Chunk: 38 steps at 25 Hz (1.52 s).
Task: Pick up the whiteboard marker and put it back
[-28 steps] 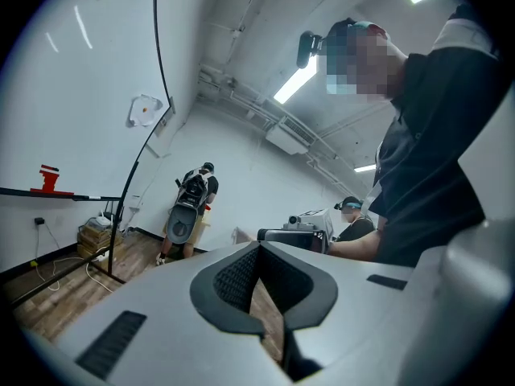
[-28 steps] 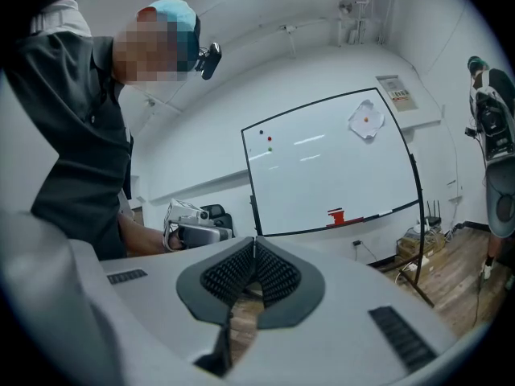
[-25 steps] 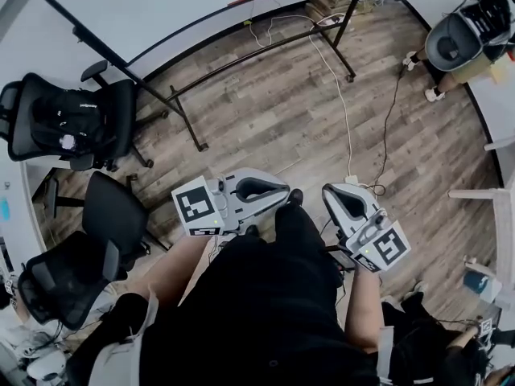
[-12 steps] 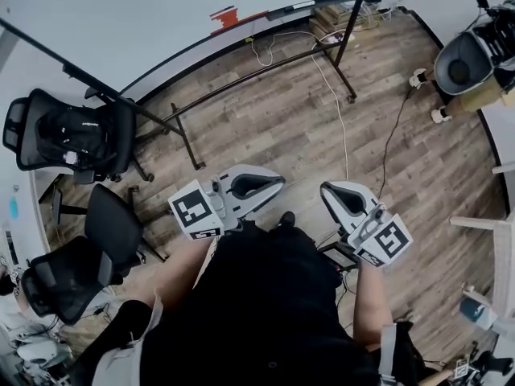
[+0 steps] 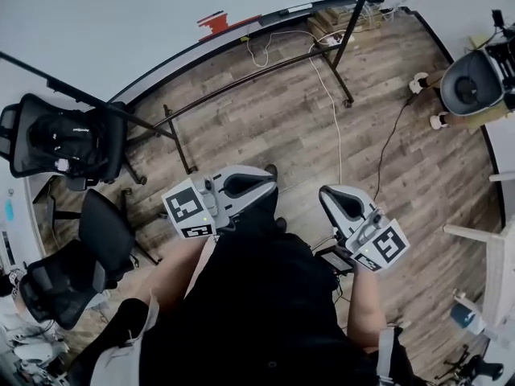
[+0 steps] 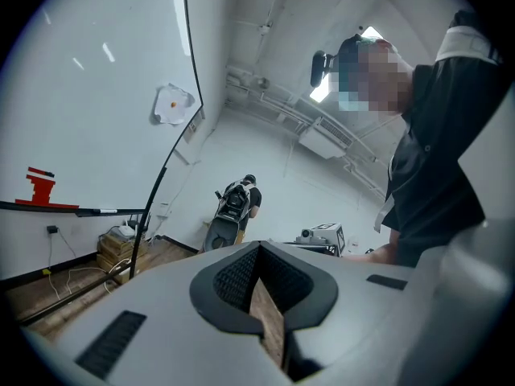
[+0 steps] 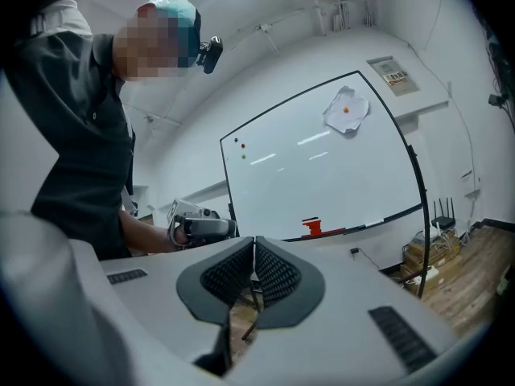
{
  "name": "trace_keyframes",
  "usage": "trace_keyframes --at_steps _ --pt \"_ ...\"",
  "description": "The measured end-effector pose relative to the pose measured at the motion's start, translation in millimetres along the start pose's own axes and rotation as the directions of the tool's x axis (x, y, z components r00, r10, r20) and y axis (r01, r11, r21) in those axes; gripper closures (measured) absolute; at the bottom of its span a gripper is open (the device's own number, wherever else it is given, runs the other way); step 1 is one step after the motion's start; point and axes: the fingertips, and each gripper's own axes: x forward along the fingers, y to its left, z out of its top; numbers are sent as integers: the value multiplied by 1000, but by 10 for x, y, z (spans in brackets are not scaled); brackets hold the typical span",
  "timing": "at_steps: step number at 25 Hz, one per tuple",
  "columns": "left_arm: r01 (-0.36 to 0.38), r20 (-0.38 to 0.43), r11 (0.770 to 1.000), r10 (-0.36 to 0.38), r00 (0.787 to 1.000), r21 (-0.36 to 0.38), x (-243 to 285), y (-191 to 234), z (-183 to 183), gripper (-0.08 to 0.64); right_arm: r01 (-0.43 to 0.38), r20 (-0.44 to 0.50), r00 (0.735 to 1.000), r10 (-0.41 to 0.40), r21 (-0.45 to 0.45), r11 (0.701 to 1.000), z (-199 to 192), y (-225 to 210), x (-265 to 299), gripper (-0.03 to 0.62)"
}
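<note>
a wooden floor (image 5: 282, 135) filled most of the head view. near its left edge stood a black office chair (image 5: 32, 147) with a black backpack (image 5: 68, 135) on the seat. two more black chairs (image 5: 100, 232) (image 5: 48, 284) stood nearer, by the lower left corner. a white cable (image 5: 334, 111) ran across the boards from a stack of cardboard boxes (image 5: 338, 18) at the far wall, and a black cable (image 5: 390, 143) curved beside it. another person (image 5: 471, 83) carrying a grey pack stood at the right edge.

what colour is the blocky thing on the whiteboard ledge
Red. The block on the whiteboard ledge shows best in the right gripper view.
</note>
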Motion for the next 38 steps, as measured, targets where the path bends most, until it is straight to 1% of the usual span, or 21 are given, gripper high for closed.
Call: trace_keyframes --at_steps 5,10,15,18,21,26,30,35,38 --pt "38 23 999 -38 999 -5 210 531 227 549 33 -18 999 -32 8 999 100 -493 251 572" --pt "76 28 997 -76 997 -1 408 1148 461 549 42 -42 998 -43 -28 999 304 -1038 662 572" --pt "116 29 993 -116 993 -4 555 1744 722 550 64 -58 996 -66 -44 997 531 -1529 1096 572" --pt "136 32 991 -136 990 0 642 2015 853 549 82 -70 994 -87 -62 995 621 -1779 1274 572" --pt "148 24 989 -148 989 -3 675 2256 904 551 108 -72 991 -114 -82 991 680 -1989 1417 572" --pt "118 29 992 -117 993 -34 779 2601 921 549 121 -80 989 -126 -66 990 701 -2347 1486 572" --pt "85 22 996 -84 996 -34 973 2845 947 549 104 -73 992 -107 -42 994 712 -2718 1511 572" --pt "-13 23 999 14 1000 -36 1310 3155 988 549 4 -73 997 -6 -39 999 737 -3204 1571 572" --pt "-65 18 997 65 998 -30 1577 3327 1048 549 -69 -75 995 65 -53 996 851 -3548 1628 572"
